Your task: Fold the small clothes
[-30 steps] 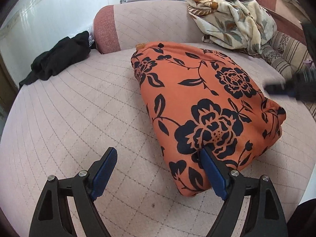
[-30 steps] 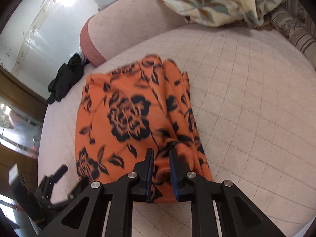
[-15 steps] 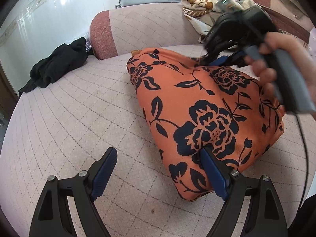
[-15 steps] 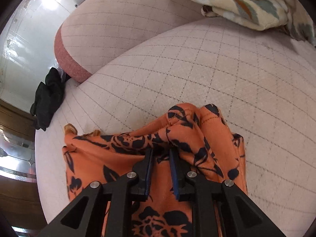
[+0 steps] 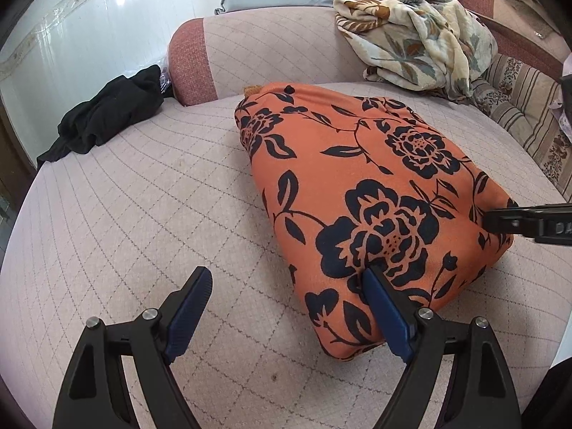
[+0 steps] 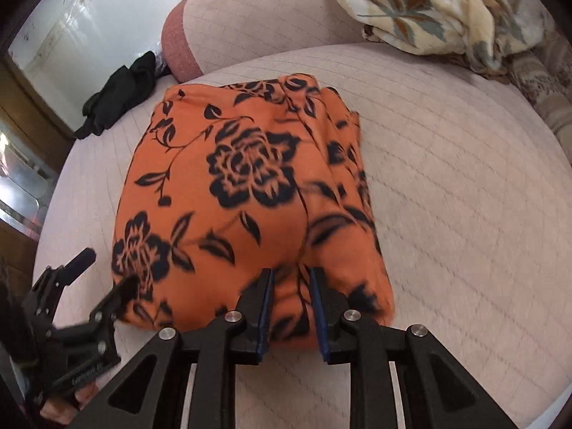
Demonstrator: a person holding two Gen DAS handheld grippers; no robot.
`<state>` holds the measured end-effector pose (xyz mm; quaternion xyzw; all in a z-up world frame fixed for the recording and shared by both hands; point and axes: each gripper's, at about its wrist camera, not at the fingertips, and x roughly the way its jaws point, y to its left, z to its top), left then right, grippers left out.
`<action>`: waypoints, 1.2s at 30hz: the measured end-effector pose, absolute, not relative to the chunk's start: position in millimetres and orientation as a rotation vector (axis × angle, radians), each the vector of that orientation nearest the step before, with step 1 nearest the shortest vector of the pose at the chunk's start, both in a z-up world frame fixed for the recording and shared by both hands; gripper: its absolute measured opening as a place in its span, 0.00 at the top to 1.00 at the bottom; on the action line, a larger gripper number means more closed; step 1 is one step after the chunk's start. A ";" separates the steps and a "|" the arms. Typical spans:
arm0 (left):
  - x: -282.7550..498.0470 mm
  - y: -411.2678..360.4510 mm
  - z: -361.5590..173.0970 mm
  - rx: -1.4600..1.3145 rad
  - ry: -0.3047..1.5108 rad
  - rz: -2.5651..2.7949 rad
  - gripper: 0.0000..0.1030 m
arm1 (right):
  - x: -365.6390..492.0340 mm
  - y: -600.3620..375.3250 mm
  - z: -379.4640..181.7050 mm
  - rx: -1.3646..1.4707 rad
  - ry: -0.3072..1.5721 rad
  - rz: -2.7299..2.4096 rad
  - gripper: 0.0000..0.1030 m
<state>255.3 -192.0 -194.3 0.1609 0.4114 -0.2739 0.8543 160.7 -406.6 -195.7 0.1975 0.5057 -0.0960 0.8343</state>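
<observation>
orange floral cloth (image 5: 361, 186) lies folded in a thick bundle on the pink quilted cushion (image 5: 143, 214), about mid-surface, long side running away from the left wrist camera. left gripper (image 5: 287, 282) hangs at the near end of the bundle, jaws spread wide; its right finger (image 5: 384, 311) rests on the cloth's near corner, the other finger sits over bare cushion, nothing pinched. right gripper (image 6: 290, 282) is at the cloth's near edge in its own view (left wrist view shows it at the bundle's right side), jaws a narrow gap apart and opening, a ridge of orange fabric between the pads; cannot tell if the pads touch it. right view is motion-blurred. black garment (image 5: 103, 114) lies near the cushion's far left edge, well apart from the cloth. a cream leaf-print blanket (image 5: 418, 35) is heaped on the backrest (image 5: 271, 39) behind.
</observation>
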 end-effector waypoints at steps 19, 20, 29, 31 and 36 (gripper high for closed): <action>255.1 -193.9 -194.0 0.346 0.863 -0.578 0.16 | 184.3 -407.5 -200.1 0.467 0.917 -0.261 0.31; 254.9 -193.9 -194.1 0.348 0.862 -0.578 0.16 | 181.3 -410.7 -192.4 0.500 0.873 -0.239 0.31; 257.5 -195.6 -194.8 0.345 0.863 -0.575 0.13 | 223.0 -430.2 -214.3 0.610 0.900 -0.221 0.31; 257.1 -195.1 -193.4 0.347 0.857 -0.574 0.13 | 223.6 -427.5 -203.2 0.614 0.899 -0.220 0.31; 256.2 -193.5 -185.1 0.322 0.839 -0.568 0.13 | 212.8 -426.3 -188.0 0.639 0.850 -0.184 0.31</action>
